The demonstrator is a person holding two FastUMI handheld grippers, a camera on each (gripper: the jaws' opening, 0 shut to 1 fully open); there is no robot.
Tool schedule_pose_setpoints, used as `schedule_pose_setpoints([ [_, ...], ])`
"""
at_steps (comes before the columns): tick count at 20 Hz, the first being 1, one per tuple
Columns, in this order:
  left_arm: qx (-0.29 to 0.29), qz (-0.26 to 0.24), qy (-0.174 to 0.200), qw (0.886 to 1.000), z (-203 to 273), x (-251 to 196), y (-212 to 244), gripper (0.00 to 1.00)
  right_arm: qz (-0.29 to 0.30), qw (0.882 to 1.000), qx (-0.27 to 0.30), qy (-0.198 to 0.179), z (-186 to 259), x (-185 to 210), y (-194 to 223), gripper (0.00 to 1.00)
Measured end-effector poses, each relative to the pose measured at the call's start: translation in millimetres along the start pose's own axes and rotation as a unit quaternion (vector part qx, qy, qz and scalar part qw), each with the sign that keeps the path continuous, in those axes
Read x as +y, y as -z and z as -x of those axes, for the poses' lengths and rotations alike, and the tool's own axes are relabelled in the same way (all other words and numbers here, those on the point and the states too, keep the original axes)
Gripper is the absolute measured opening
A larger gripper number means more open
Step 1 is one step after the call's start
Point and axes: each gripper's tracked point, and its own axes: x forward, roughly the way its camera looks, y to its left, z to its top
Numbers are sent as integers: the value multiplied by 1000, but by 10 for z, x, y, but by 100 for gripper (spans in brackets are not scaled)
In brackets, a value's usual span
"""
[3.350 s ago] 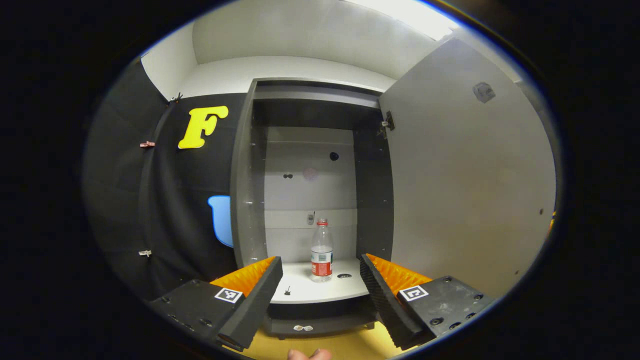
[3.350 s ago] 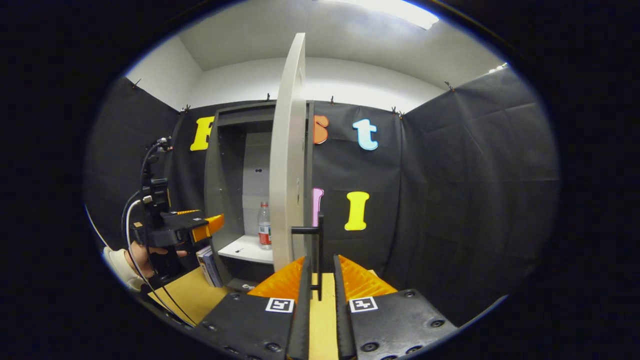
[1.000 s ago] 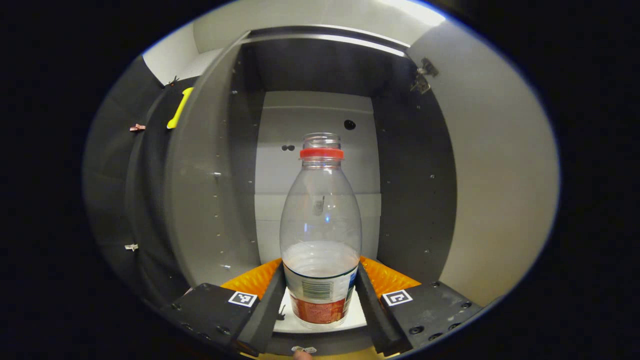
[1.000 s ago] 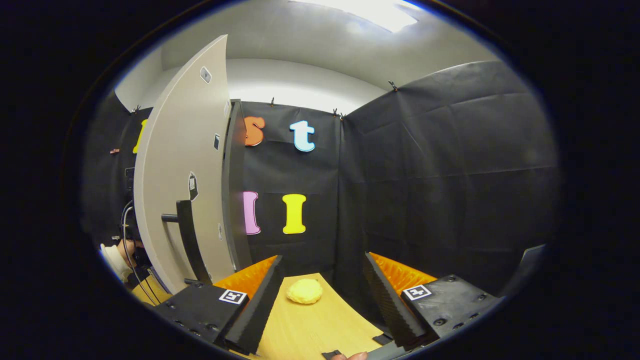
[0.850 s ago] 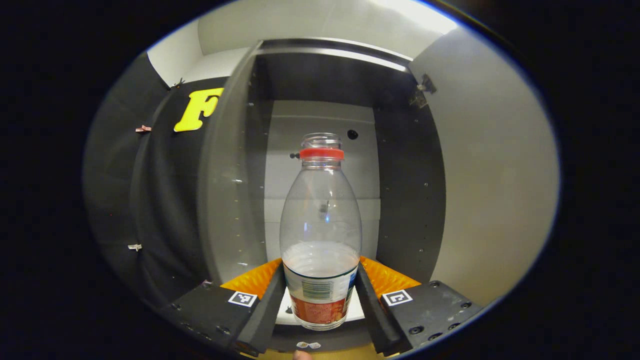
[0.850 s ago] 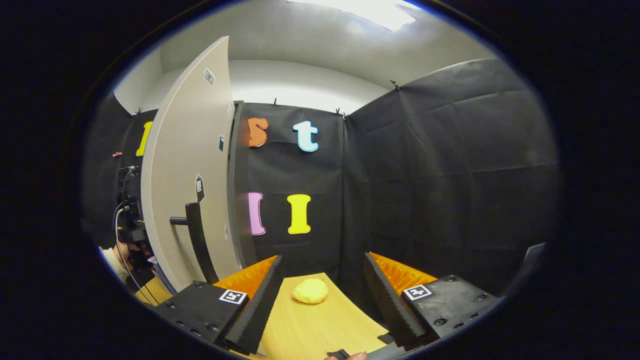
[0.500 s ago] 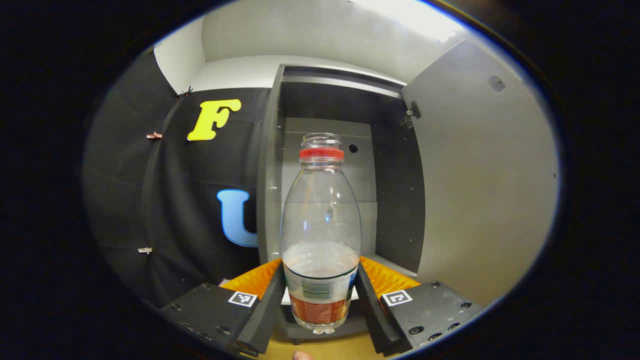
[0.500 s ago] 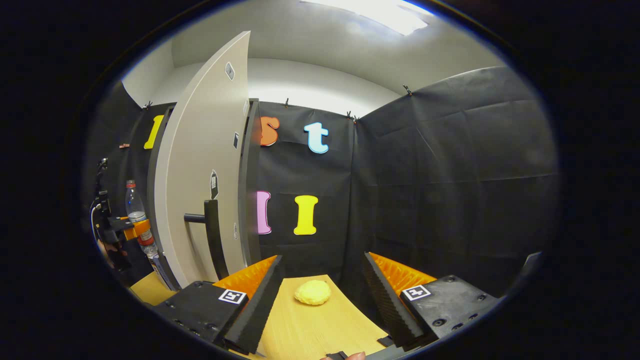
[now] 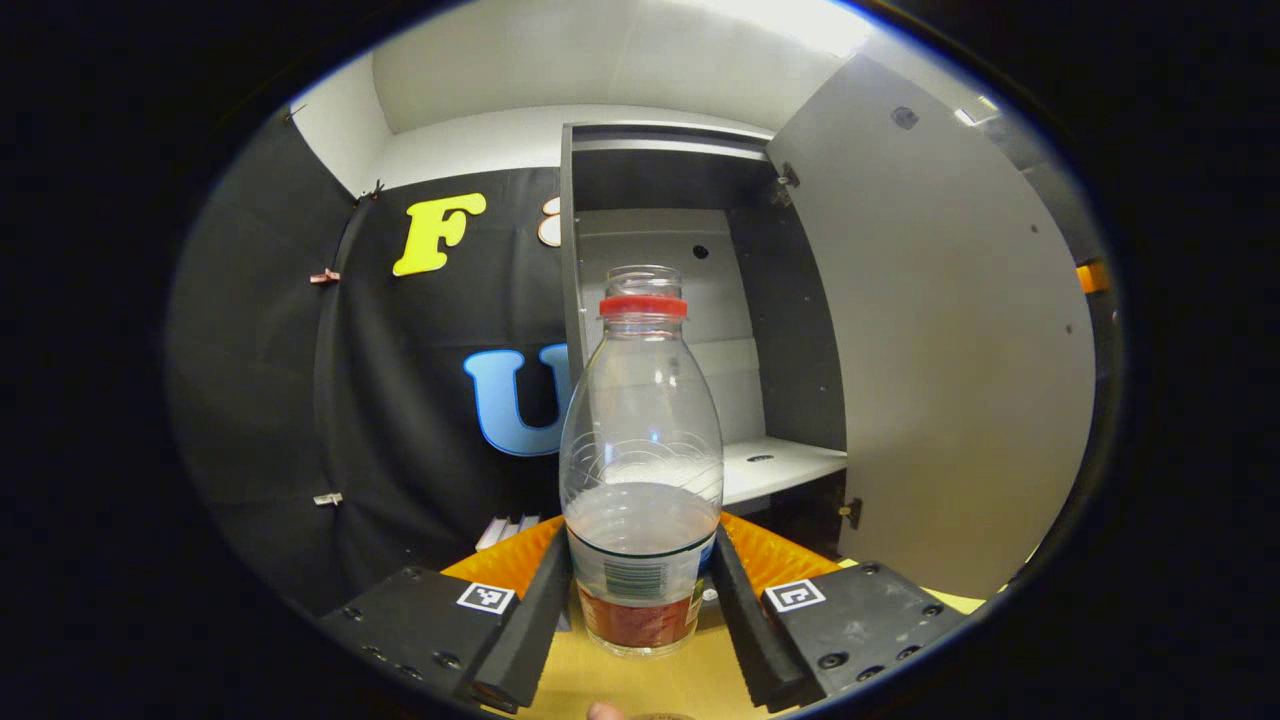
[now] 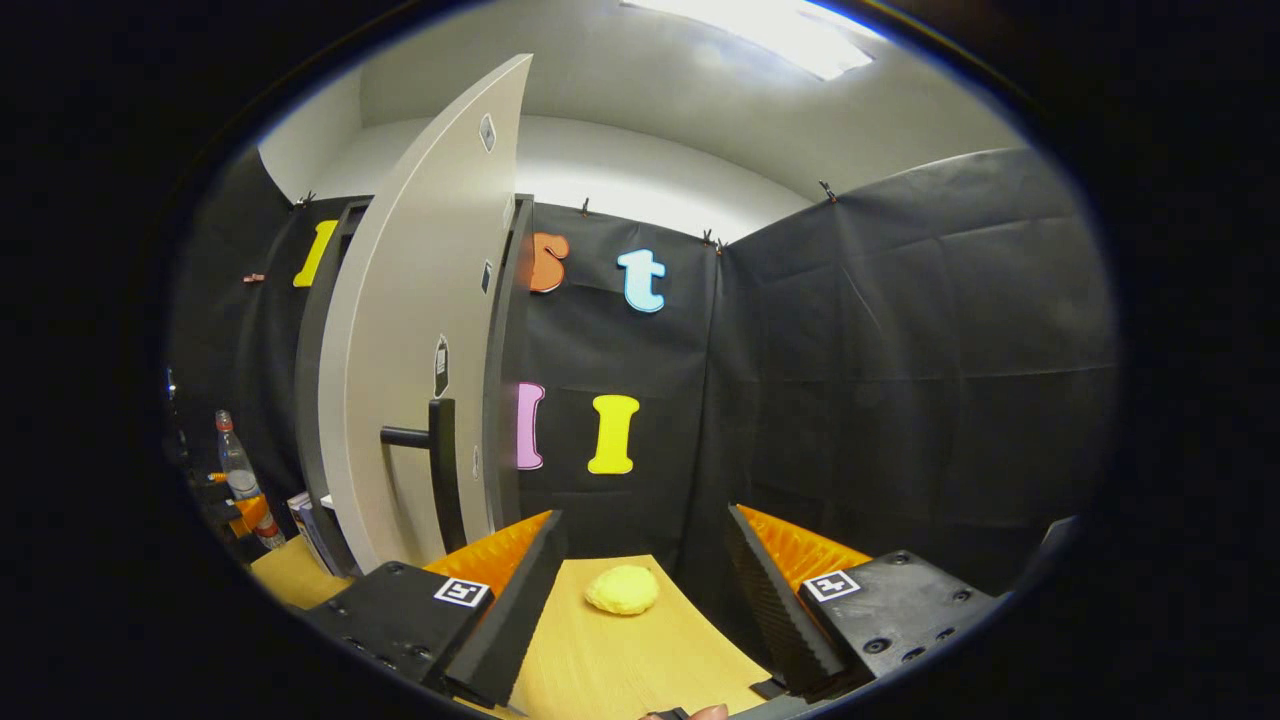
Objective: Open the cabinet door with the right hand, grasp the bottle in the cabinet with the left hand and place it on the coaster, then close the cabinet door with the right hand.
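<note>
A clear plastic bottle (image 9: 641, 470) with a red neck ring, a red label and some water stands upright between the fingers of my left gripper (image 9: 640, 590), which is shut on its lower body. It hangs over the wooden table, out in front of the open grey cabinet (image 9: 690, 300). The cabinet door (image 9: 950, 340) stands swung out at the right. In the right gripper view the bottle (image 10: 238, 478) appears far left beside the door (image 10: 420, 320), whose black handle (image 10: 440, 470) faces me. My right gripper (image 10: 640, 580) is open over the table.
A yellow rounded object (image 10: 621, 589) lies on the wooden table (image 10: 620, 660) between the right gripper's fingers. Books (image 9: 505, 530) lean beside the cabinet's left side. The white shelf (image 9: 780, 465) inside the cabinet is bare. Black cloth walls surround the booth.
My left gripper has drawn the bottle out of the cabinet and back over the table, turning left. The right gripper let go of the door handle earlier and stays open, nearly still.
</note>
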Motion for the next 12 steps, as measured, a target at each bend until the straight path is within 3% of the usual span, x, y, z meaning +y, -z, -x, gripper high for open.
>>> schedule_pose_setpoints([
  [6, -2, 31, 5, 999, 291, 7, 736, 77, 1, 1000, -10, -6, -18, 34, -28, 97],
  [12, 28, 38, 38, 998, 533, -91, 1591, 78, -33, 999, 2, 7, -55, 18, 5, 98],
])
